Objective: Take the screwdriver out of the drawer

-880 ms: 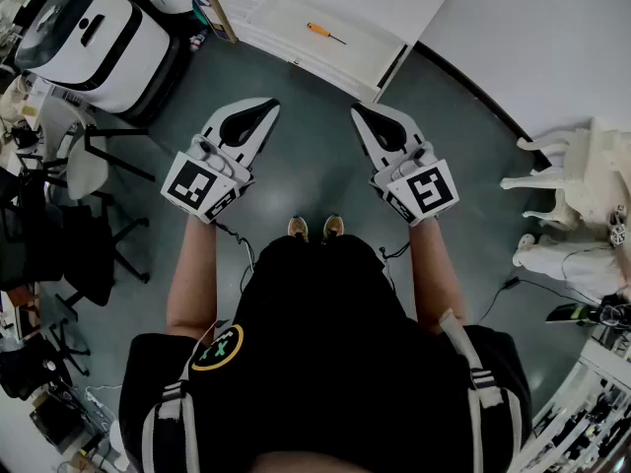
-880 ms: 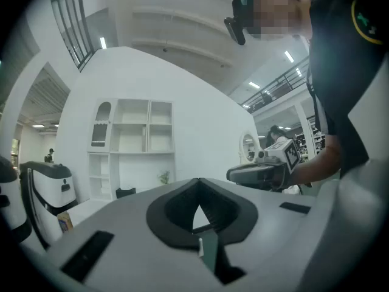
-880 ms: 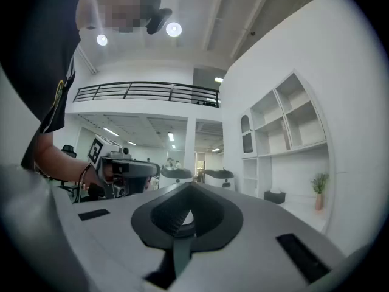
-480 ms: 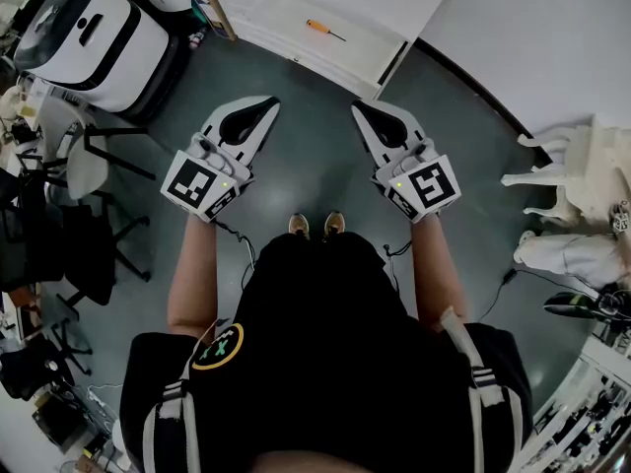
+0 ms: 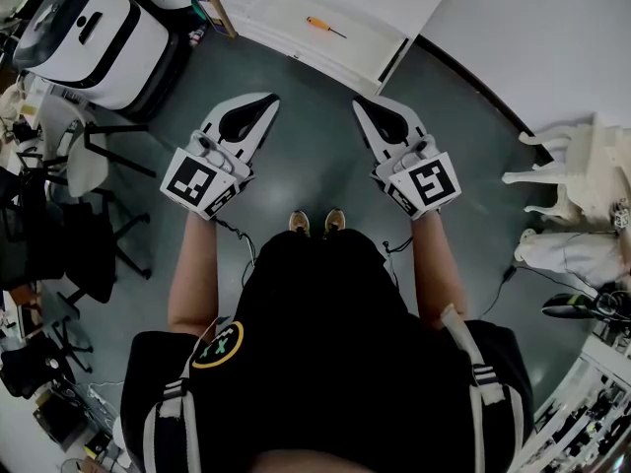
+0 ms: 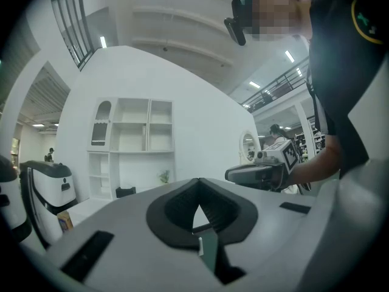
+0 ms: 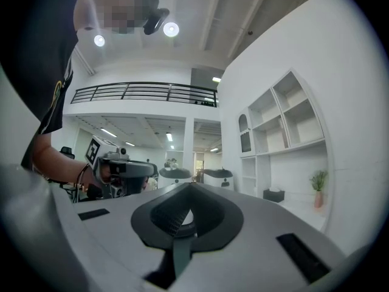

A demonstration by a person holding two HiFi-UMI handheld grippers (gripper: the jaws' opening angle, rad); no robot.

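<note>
An orange-handled screwdriver [image 5: 323, 27] lies inside an open white drawer [image 5: 286, 13] at the top of the head view. Both grippers hover level above the grey floor, short of the drawer and apart from it. My left gripper [image 5: 270, 101] is shut and empty, its tips pointing toward the drawer's front. My right gripper [image 5: 359, 102] is shut too, with nothing between its fingers. In the left gripper view the jaws [image 6: 197, 180] meet at a point and the right gripper [image 6: 261, 174] shows beside them. The right gripper view shows closed jaws [image 7: 189, 185] and the left gripper [image 7: 118, 170]. Neither gripper view shows the screwdriver.
A white wheeled machine [image 5: 89, 33] stands at the upper left next to a cardboard box [image 5: 209, 3]. Black chairs [image 5: 69, 215] crowd the left side. White furniture [image 5: 582, 180] sits at the right. White shelves [image 6: 130, 132] line the wall ahead.
</note>
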